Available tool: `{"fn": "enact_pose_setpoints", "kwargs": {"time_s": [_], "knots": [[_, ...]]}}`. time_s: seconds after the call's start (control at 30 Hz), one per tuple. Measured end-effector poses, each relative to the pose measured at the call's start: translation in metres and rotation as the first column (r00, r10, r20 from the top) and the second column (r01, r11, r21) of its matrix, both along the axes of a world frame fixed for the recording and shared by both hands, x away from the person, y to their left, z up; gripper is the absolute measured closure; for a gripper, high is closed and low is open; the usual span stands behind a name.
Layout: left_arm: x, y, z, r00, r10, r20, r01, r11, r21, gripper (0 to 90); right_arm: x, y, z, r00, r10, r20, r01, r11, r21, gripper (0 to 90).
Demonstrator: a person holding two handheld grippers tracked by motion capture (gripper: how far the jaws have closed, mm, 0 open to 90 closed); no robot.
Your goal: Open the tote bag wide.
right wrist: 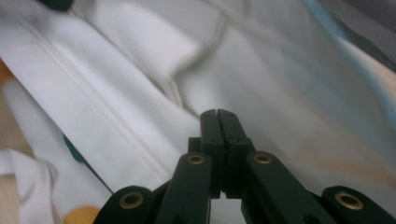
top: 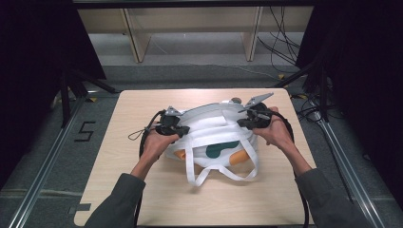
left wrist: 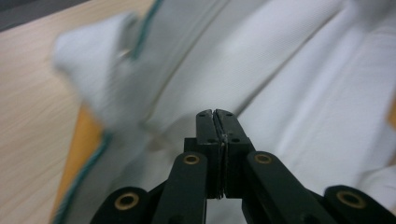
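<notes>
A white cloth bag [top: 218, 137] with green and orange patches and long white handles [top: 209, 173] lies in the middle of the wooden table [top: 142, 199]. My left gripper [top: 183, 128] is at the bag's left edge and my right gripper [top: 240, 123] at its right edge, with the bag's upper rim arching between them. In the left gripper view the jaws [left wrist: 215, 112] are pressed together against the white cloth [left wrist: 280, 70], a thin pale line between them. In the right gripper view the jaws [right wrist: 218, 112] are also shut, with folded cloth [right wrist: 140, 56] all around.
The bag's handles trail toward the table's near edge. Bare tabletop lies left, right and in front of the bag. Beyond the far edge stand wooden shelf legs [top: 138, 42], cables [top: 280, 47] on the floor and black stand legs [top: 76, 80] at both sides.
</notes>
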State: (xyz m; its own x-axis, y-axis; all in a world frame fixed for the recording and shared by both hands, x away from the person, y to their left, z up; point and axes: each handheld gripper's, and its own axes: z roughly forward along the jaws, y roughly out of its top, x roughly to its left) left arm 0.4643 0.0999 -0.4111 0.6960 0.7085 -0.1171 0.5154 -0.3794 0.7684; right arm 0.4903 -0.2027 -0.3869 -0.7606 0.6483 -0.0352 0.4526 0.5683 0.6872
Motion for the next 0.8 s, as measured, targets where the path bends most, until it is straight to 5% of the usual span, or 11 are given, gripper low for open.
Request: {"fn": "enact_pose_setpoints", "kwargs": {"time_s": [0.1,0.2,0.3,0.37,0.4,0.53,0.67,0.77,0.8], "knots": [[0.002,-0.021,0.006,0.9979,-0.064,0.007,0.064,0.9977,0.020,87.5,0.008,0.015,0.005,0.9996,0.027,0.011,-0.027,1.000,-0.005,90.0],[0.014,-0.038,-0.001,0.9979,-0.060,-0.022,0.061,0.9974,0.038,87.8,0.016,0.027,-0.014,0.9985,0.006,-0.055,-0.010,0.997,-0.076,90.0],[0.025,-0.049,-0.009,0.9963,-0.058,-0.063,0.058,0.9983,-0.005,88.5,0.014,0.025,-0.022,0.9966,0.038,-0.072,-0.044,0.996,-0.083,90.0],[0.033,-0.053,-0.012,0.9956,-0.053,-0.077,0.053,0.9986,-0.002,89.1,0.006,0.019,-0.020,0.9921,0.029,-0.122,-0.037,0.997,-0.070,90.0],[0.037,-0.055,-0.012,0.9959,-0.042,-0.080,0.042,0.9991,0.000,89.1,0.003,0.016,-0.021,0.9924,0.064,-0.105,-0.070,0.996,-0.059,90.0],[0.055,-0.058,-0.016,0.9941,-0.004,-0.108,0.009,0.9988,0.049,89.2,-0.016,0.012,-0.025,0.9765,0.144,-0.161,-0.157,0.984,-0.078,90.0],[0.075,-0.049,-0.026,0.9829,0.133,-0.127,-0.133,0.9911,0.008,89.5,-0.041,0.018,-0.046,0.9479,0.213,-0.237,-0.254,0.954,-0.157,90.0],[0.069,-0.049,-0.021,0.9892,0.111,-0.096,-0.108,0.9934,0.039,89.3,-0.048,0.018,-0.049,0.9396,0.232,-0.251,-0.277,0.948,-0.159,90.0],[0.063,-0.049,-0.018,0.9924,0.105,-0.065,-0.101,0.9931,0.059,89.3,-0.048,0.017,-0.045,0.9429,0.216,-0.254,-0.259,0.954,-0.152,90.0]]}}
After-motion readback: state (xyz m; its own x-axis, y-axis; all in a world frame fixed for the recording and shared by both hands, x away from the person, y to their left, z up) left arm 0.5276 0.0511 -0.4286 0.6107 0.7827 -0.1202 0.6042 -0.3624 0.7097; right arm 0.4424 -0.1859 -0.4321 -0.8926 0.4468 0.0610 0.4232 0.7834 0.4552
